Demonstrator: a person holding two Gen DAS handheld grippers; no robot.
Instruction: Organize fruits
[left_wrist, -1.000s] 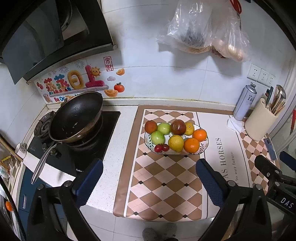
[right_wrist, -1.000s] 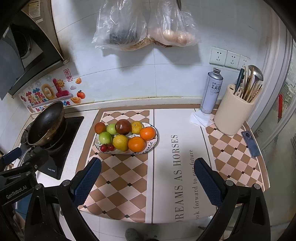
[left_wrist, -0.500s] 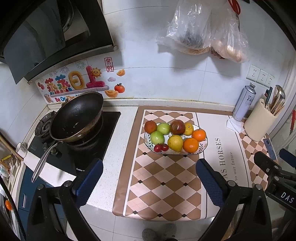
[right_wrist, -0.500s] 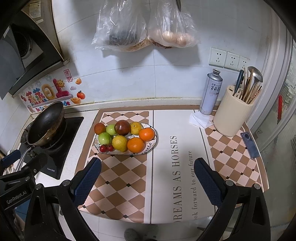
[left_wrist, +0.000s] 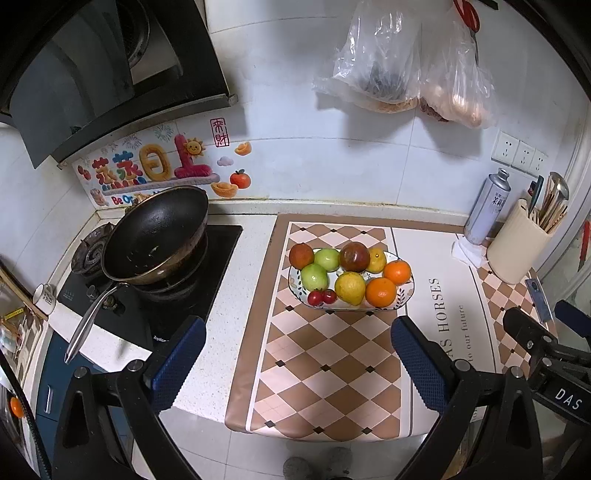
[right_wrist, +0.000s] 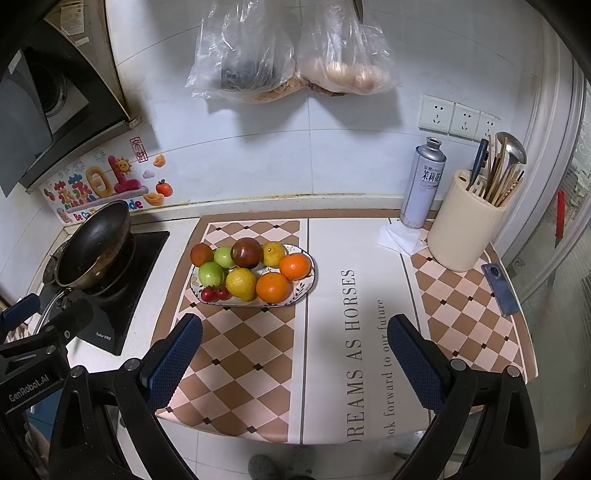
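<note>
Both grippers gape — fruit plate well ahead.

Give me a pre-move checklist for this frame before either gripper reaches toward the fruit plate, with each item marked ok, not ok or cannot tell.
1. Left gripper open and holding nothing: ok.
2. Right gripper open and holding nothing: ok.
3. All fruit sits on the plate, none loose on the mat: ok.
4. Path between the grippers and the plate free of objects: ok, only bare mat lies in between.
5. Nearest graspable fruit exposed: ok, the front orange, the lemon and the cherry tomatoes line the near rim.
6. A destination for sorted fruit: cannot tell, no second dish or basket shows in either view.
</note>
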